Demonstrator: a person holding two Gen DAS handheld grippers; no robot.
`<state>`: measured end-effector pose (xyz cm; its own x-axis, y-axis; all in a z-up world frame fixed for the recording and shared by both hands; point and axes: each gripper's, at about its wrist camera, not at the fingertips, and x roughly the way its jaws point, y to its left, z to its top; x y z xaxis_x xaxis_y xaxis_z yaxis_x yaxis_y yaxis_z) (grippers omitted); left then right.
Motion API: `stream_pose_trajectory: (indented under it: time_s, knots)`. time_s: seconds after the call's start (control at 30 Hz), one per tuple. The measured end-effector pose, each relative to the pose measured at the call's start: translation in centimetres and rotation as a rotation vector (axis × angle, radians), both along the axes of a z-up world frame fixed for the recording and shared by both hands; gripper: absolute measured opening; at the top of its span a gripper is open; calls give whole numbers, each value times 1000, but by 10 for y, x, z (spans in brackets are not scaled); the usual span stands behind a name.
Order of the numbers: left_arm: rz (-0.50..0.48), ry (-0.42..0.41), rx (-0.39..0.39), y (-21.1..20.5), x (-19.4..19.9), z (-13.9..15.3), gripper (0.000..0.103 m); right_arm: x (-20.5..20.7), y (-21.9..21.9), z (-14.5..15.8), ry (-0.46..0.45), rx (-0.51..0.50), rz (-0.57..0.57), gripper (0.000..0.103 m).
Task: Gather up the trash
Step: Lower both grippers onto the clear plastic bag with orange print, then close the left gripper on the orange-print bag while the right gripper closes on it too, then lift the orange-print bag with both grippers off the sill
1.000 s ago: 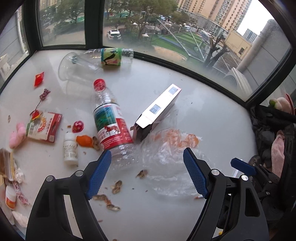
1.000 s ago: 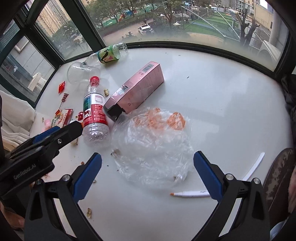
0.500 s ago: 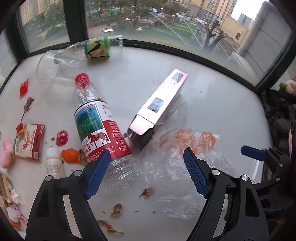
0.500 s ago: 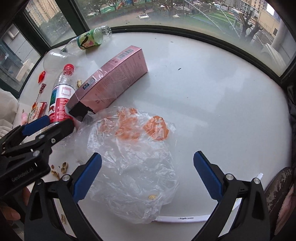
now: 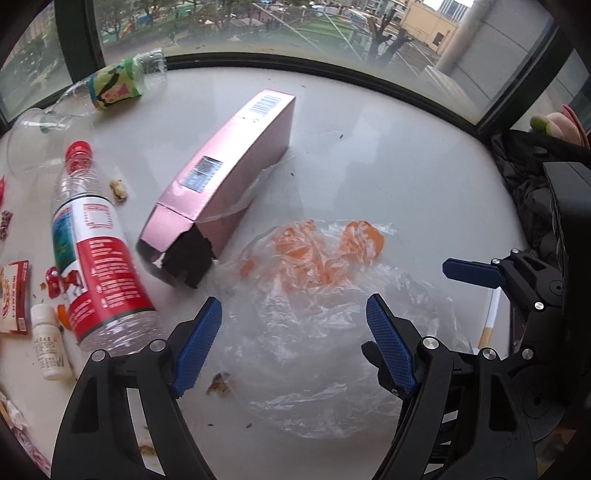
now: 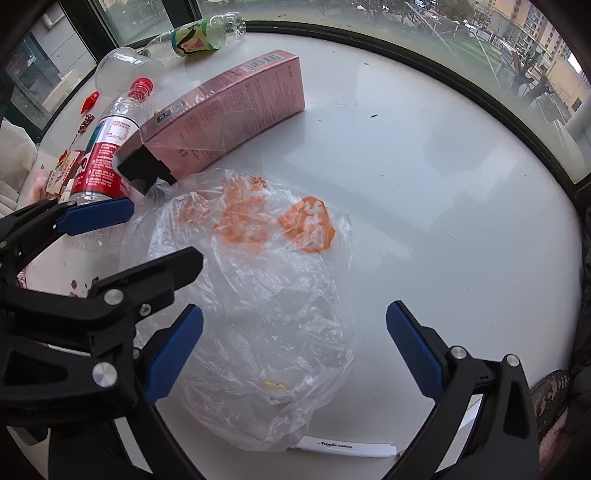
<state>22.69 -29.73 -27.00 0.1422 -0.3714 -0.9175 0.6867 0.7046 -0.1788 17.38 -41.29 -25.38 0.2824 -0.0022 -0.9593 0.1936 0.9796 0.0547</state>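
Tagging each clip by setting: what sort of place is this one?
Probably a flat high up in a city: a white bay-window ledge ringed by dark-framed windows looking down on buildings and a green pitch. Household litter covers it: a bottle, a pink box, a plastic bag.

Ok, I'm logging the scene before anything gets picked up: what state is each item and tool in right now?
Left tool: open, empty, over the bag.
Right tool: open, empty, over the bag.
Clear plastic bag: crumpled flat, orange peels inside.
Pink carton: lying down, near end torn open.
Red-label water bottle: on its side, capped.
Green-label bottle: on its side.
Clear plastic cup: tipped over.
White marker: lying partly under the bag.
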Motion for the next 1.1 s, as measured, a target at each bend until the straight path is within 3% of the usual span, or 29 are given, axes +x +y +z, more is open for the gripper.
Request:
stream_pose_trajectory:
  time_s: [0.33, 0.57, 0.73, 0.8, 0.87, 0.9, 0.93, 0.97, 1.1]
  knots:
    - [14, 89, 14, 0, 23, -24, 77, 29, 17, -12, 9, -43, 135, 97]
    - [-2, 91, -4, -1, 25, -30, 76, 31, 14, -24, 30, 0, 110, 96]
    - [-33, 78, -37, -8, 21, -30, 56, 34, 16, -26, 34, -7, 112, 95]
    - [-28, 88, -49, -8, 22, -31, 45, 37, 21, -22, 14, -48, 131, 83]
    - [2, 127, -71, -6, 27, -33, 27, 39, 22, -16, -13, -42, 140, 48]
    - [20, 151, -79, -4, 31, -35, 16, 41, 23, -14, -14, -28, 148, 37]
    - [33, 169, -84, -3, 33, -36, 8, 44, 23, -14, -7, 12, 151, 13]
    - [33, 176, -89, -2, 33, -37, 6, 46, 23, -14, -1, 34, 148, 8]
    - [-13, 120, -124, 3, 24, -21, 3, 38, 25, -3, -49, 30, 156, 5]
